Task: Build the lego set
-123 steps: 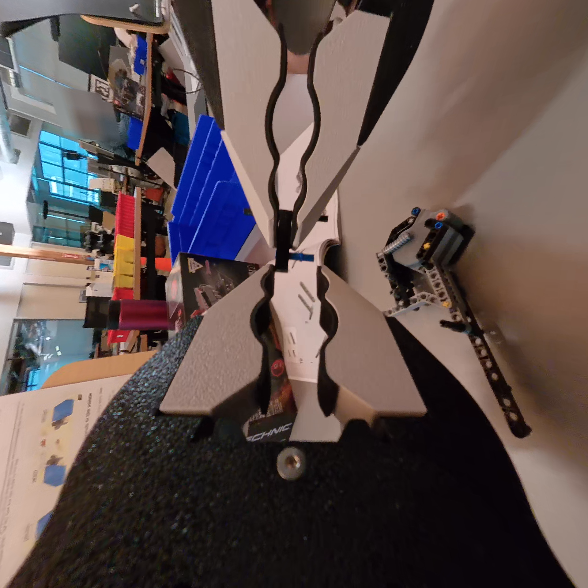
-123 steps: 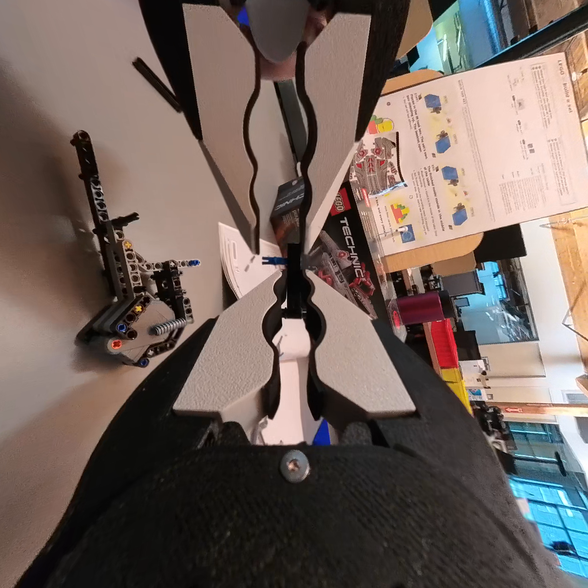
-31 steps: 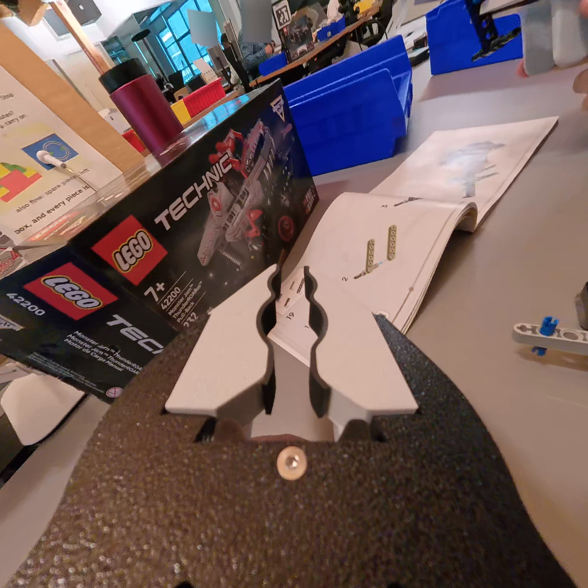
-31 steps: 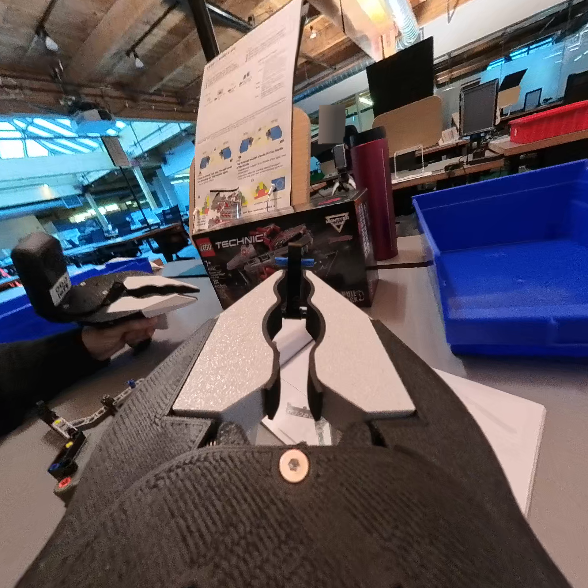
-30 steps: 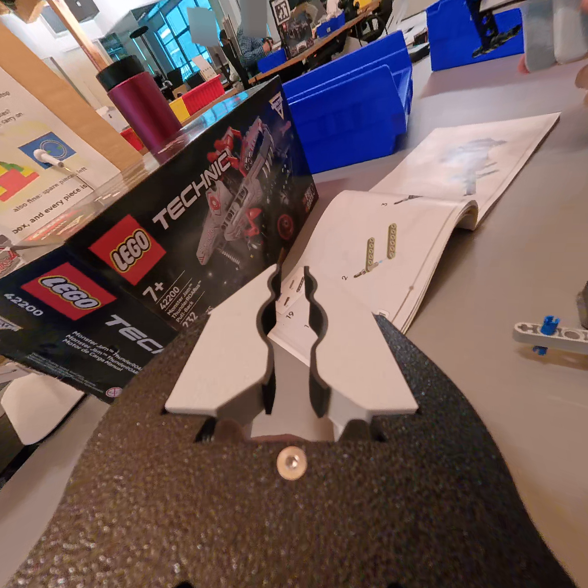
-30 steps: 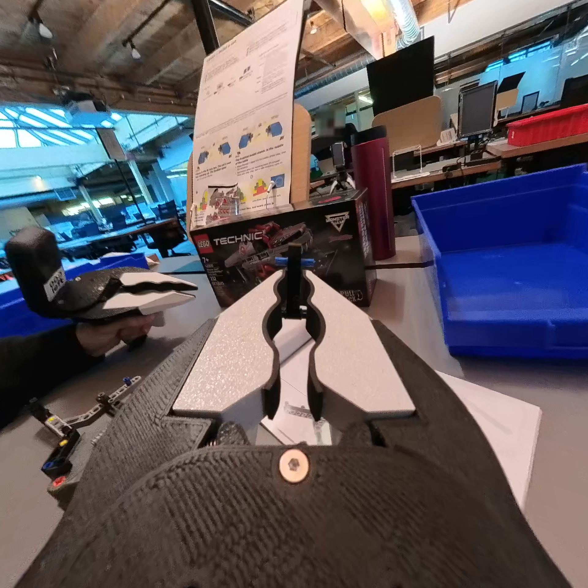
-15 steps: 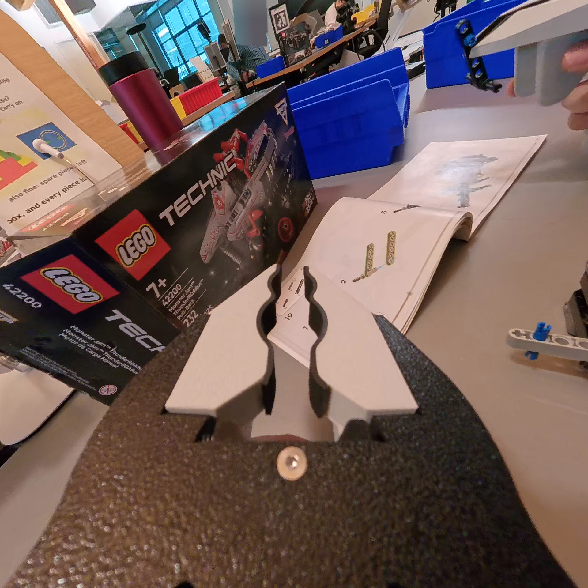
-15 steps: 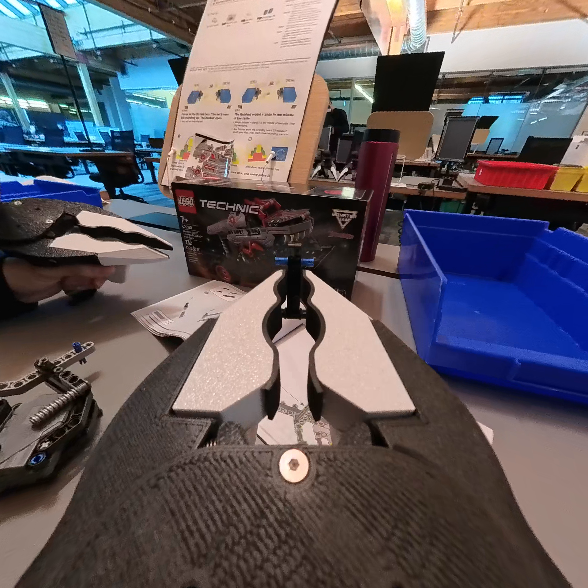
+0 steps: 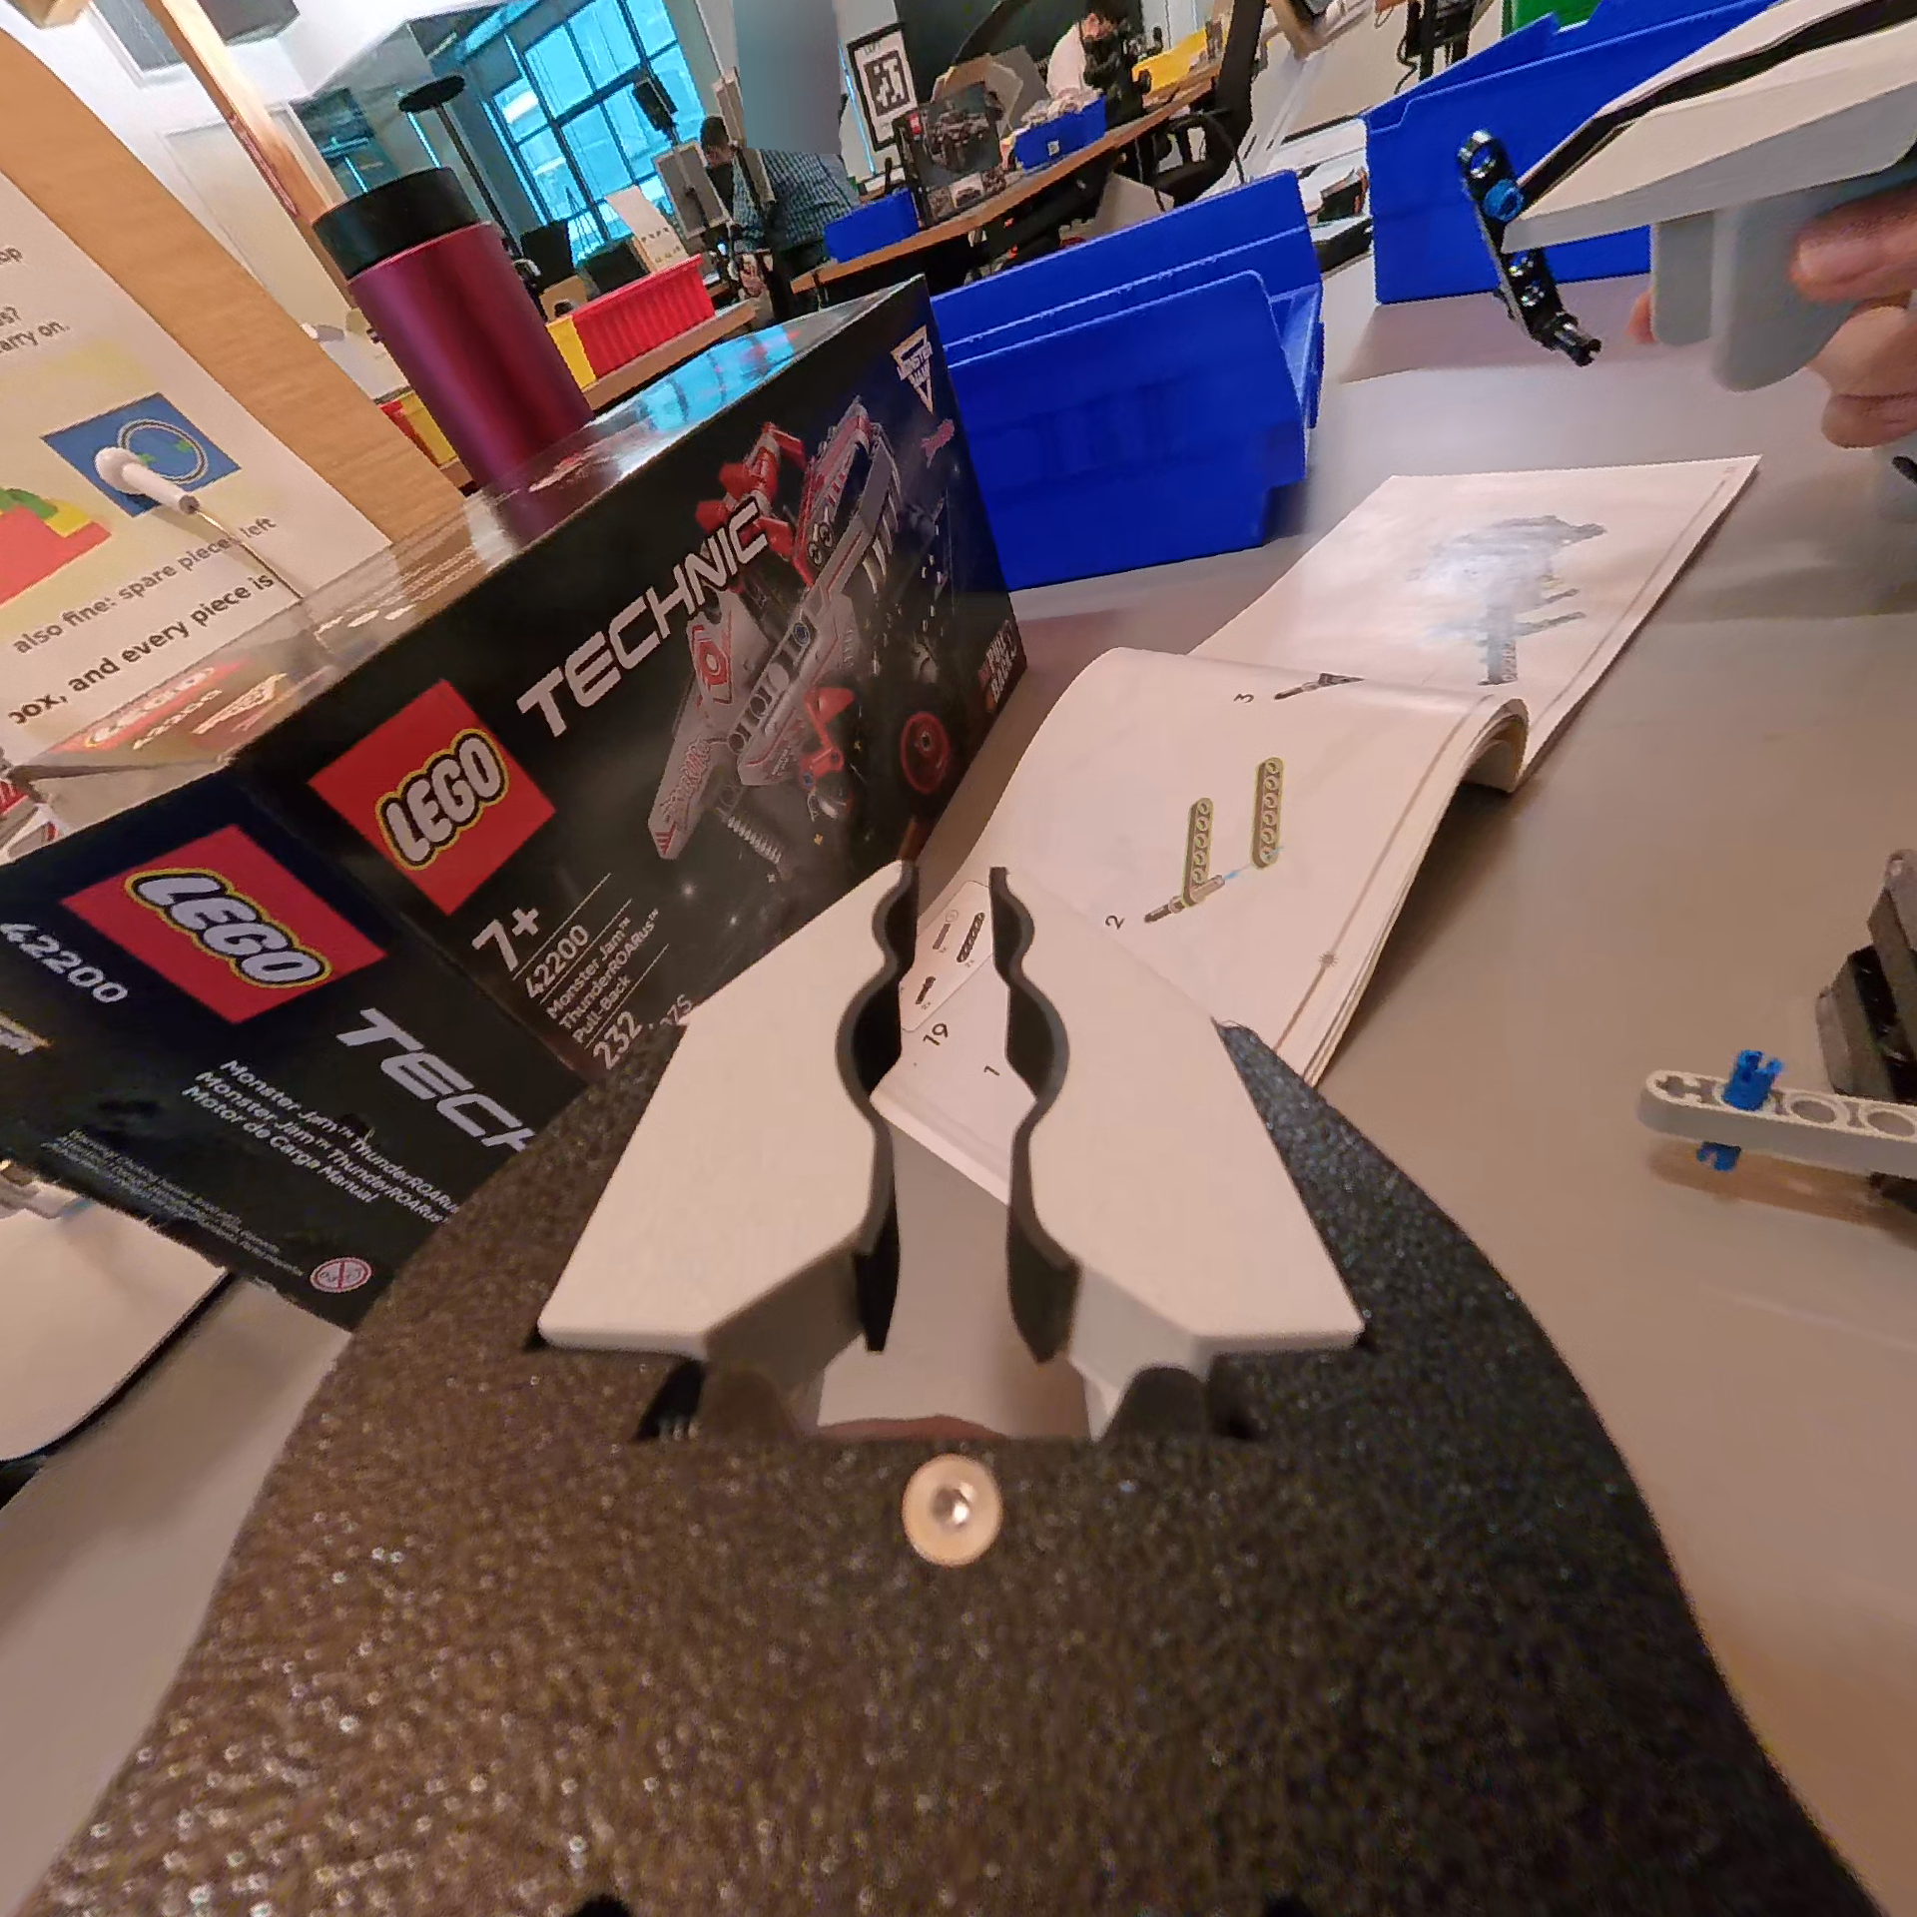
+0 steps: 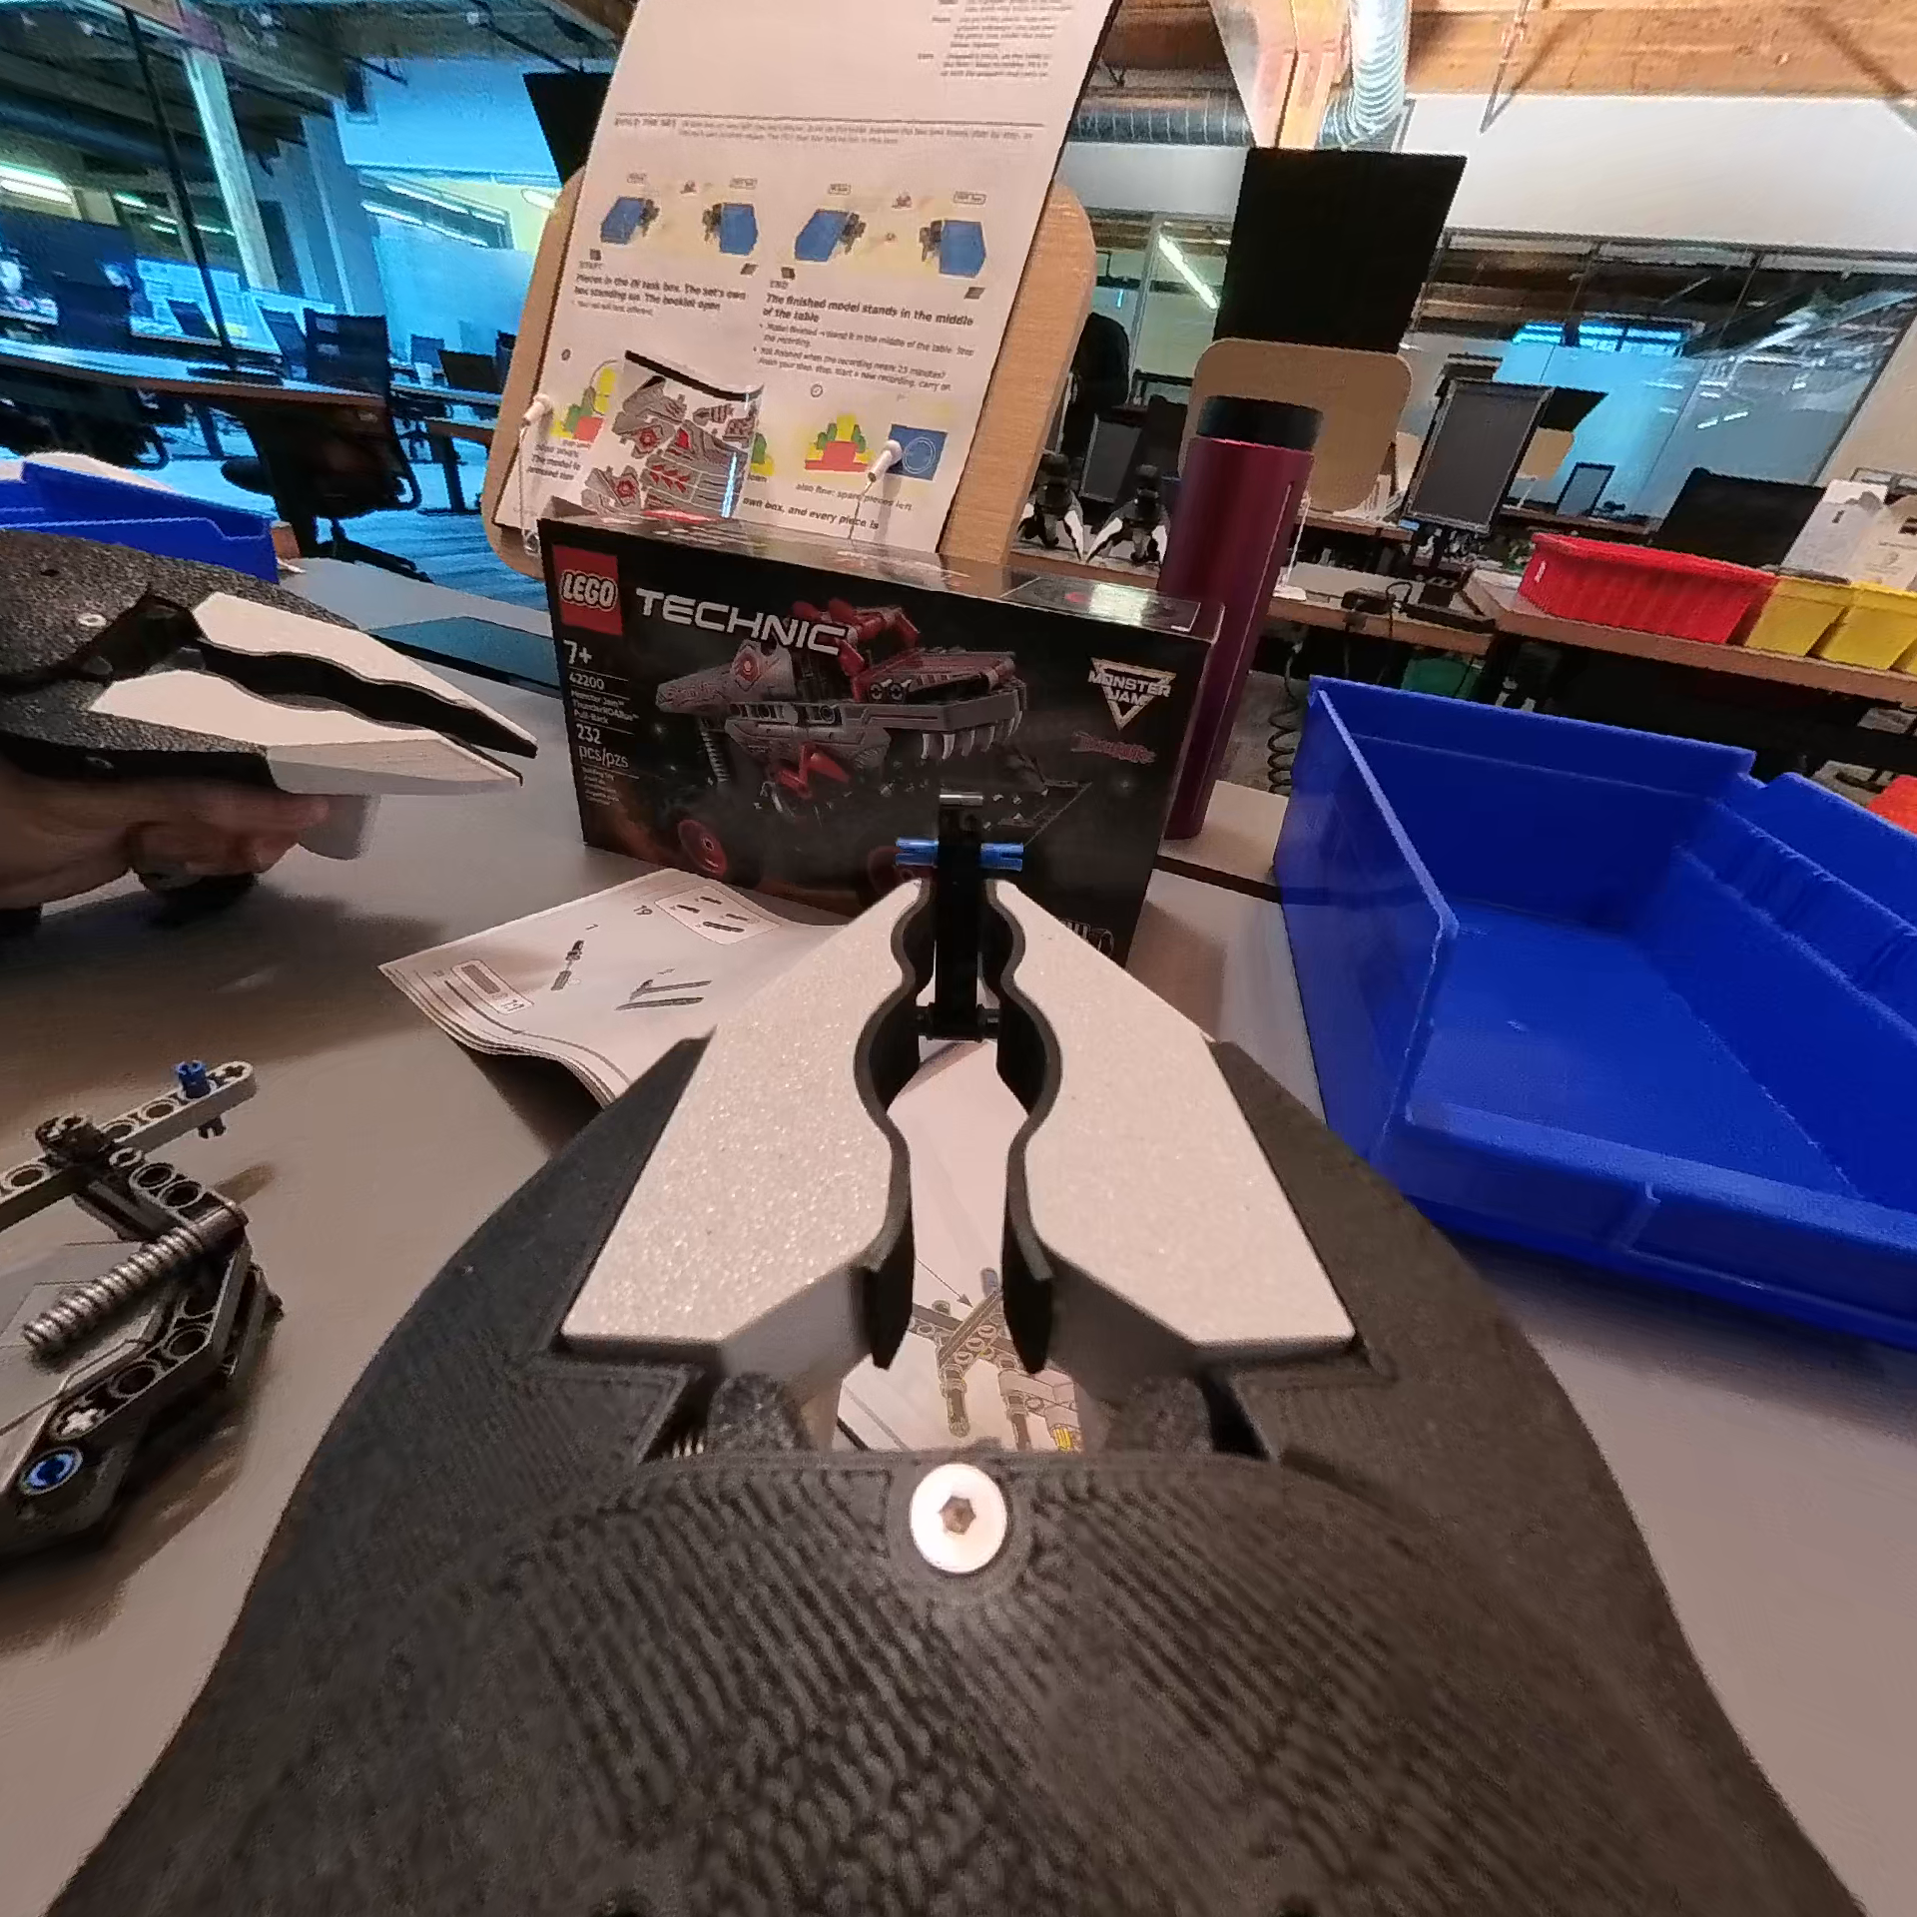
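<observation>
Left wrist view: left gripper [image 9: 952, 913] empty, jaws slightly apart, held low over the table [image 9: 1556, 1400] in front of the set box [image 9: 581, 830]. The open booklet [image 9: 1297, 788] lies just beyond the tips. At the right edge, a grey beam [image 9: 1763, 1120] with a blue pin sticks out from the partly built model, mostly out of frame. The right gripper [image 9: 1535, 218] shows at top right, carrying a black beam [image 9: 1509, 249] with a blue pin.

Right wrist view: right gripper [image 10: 956, 903] jaws pressed on the black beam [image 10: 956, 913], which stands upright between the tips, blue pin across its top. The partly built model [image 10: 114, 1297] sits on the table at left, a spring and a few beams joined. The blue bin [image 10: 1556, 1037] at right looks empty as far as visible.

Judgement: early stage. A small sub-assembly exists; the held beam is not yet attached, and most of the set is left to build.
</observation>
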The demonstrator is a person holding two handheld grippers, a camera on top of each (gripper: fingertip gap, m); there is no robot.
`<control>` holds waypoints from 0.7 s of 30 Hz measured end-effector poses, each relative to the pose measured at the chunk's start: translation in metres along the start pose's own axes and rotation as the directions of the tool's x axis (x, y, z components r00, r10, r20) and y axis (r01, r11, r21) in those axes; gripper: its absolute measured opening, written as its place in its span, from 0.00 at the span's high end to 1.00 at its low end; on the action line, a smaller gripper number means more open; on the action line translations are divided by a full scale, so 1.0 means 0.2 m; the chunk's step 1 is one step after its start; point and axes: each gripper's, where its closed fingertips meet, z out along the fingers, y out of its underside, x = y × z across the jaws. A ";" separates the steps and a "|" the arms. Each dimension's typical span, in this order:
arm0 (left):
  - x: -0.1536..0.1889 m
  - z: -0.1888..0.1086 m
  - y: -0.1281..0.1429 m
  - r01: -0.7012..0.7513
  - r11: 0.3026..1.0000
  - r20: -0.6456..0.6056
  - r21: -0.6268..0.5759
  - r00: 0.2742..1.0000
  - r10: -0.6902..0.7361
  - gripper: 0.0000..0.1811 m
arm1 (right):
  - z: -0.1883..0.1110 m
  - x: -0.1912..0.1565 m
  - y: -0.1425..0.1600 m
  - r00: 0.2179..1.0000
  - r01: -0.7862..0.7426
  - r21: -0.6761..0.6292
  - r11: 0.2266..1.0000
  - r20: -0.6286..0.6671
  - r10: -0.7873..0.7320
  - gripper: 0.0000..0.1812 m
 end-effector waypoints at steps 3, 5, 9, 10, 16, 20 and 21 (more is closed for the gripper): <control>0.00 0.00 0.00 0.003 1.000 -0.001 0.001 1.000 -0.003 0.94 | 0.00 0.00 0.00 1.000 0.014 -0.005 1.000 -0.006 -0.014 0.97; 0.00 0.00 0.00 0.003 1.000 -0.001 0.000 1.000 -0.003 0.94 | 0.00 0.00 0.00 1.000 0.021 -0.001 1.000 -0.008 -0.021 0.97; 0.00 0.00 0.00 0.001 1.000 0.000 -0.002 1.000 -0.001 0.94 | 0.00 0.00 -0.01 1.000 0.024 0.006 1.000 -0.008 -0.024 0.97; 0.00 0.00 0.00 0.001 1.000 0.000 -0.001 1.000 -0.001 0.94 | 0.00 0.00 -0.01 1.000 0.025 0.008 1.000 -0.009 -0.025 0.97; 0.00 0.00 0.00 0.000 1.000 -0.002 -0.003 1.000 0.000 0.94 | 0.00 0.00 -0.01 0.999 0.038 0.006 0.999 -0.016 -0.037 0.97; 0.00 0.00 0.00 -0.004 1.000 -0.002 -0.005 1.000 0.004 0.94 | 0.00 0.00 0.00 0.999 0.044 0.002 0.999 -0.017 -0.044 0.97; 0.00 0.00 0.00 -0.004 1.000 -0.002 -0.004 1.000 0.004 0.94 | 0.00 0.00 0.00 0.999 0.046 0.001 0.999 -0.019 -0.046 0.97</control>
